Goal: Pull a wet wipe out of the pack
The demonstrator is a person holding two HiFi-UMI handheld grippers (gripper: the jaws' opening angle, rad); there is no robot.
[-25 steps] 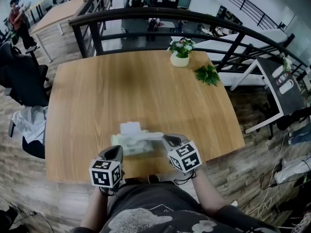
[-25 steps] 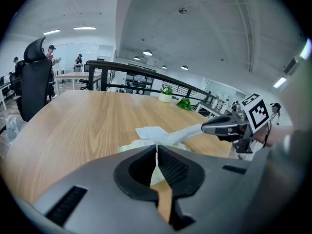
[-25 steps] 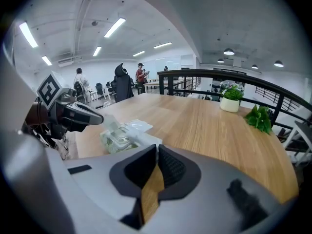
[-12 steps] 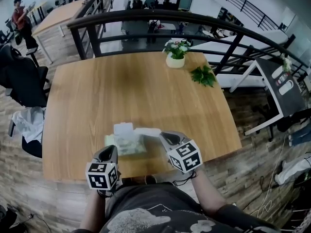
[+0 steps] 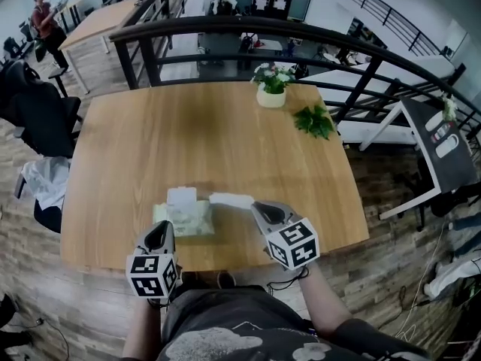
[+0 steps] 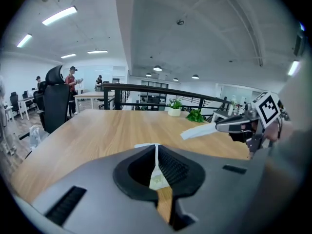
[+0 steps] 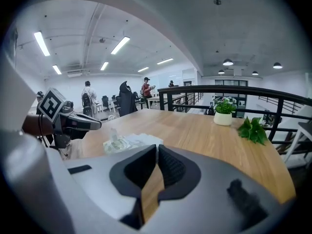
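My head camera looks steeply down; both claw cameras look low across the table (image 5: 225, 134), sharing the 12 o'clock flowerpot (image 5: 270, 98).

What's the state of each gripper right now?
Left gripper: jaws shut on the edge of the wet wipe pack.
Right gripper: jaws shut on a wet wipe.

The wipe pack (image 5: 184, 218) is at the table (image 5: 225, 141) front, wet wipe (image 5: 231, 199) just right, flowerpot (image 5: 271, 96) far behind.
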